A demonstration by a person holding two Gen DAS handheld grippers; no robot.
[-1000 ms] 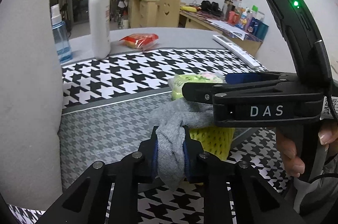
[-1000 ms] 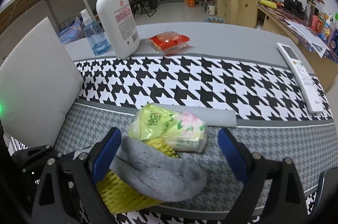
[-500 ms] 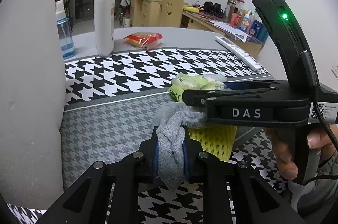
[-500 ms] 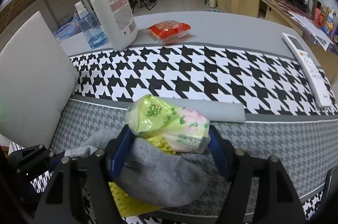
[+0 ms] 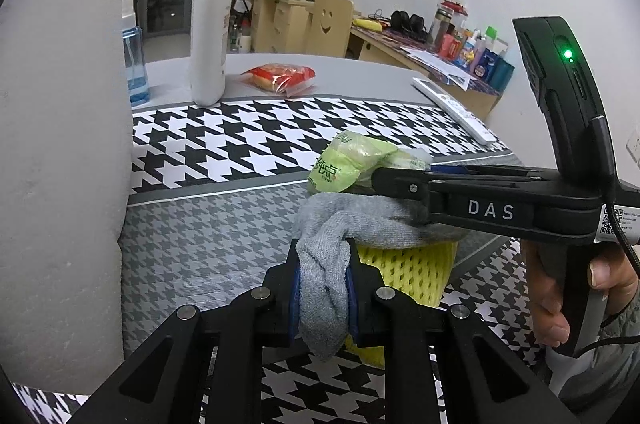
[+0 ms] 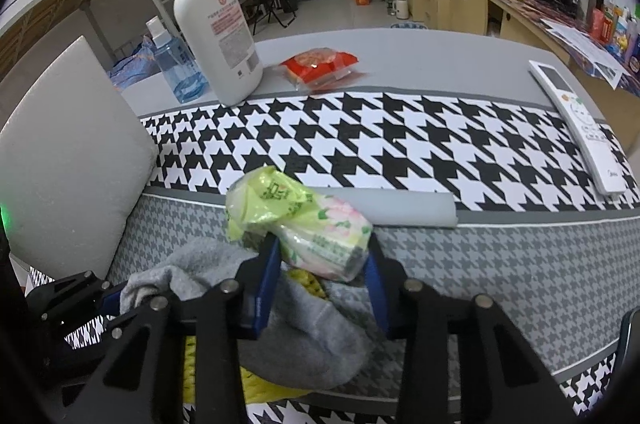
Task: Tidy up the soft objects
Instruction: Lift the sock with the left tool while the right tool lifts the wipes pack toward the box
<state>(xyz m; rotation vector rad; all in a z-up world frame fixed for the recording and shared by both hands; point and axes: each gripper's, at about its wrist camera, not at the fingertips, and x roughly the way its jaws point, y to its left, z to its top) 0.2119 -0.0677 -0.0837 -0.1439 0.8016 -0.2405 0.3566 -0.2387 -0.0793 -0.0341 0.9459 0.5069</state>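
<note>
Right wrist: right tool just closing onto green plastic tissue pack; left tool clamped on grey knit sock; sorting barely begun.

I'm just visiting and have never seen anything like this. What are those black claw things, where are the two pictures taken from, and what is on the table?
There is no robot here. A person holds a hand-held gripper in each hand, and a small wide-angle camera on each one looks forward along its two fingers. That gives the two pictures, one from the left wrist and one from the right wrist.

The left gripper is shut on a grey sock. The right gripper has just been closing around a green tissue pack, and its pads now press on it. You can see the person's hand on its handle.

Sock and pack lie on a yellow mesh cloth, on a houndstooth tablecloth. Further back stand a white pump bottle, a blue bottle, a red snack packet and a white remote. A grey cushion is at the left.
</note>
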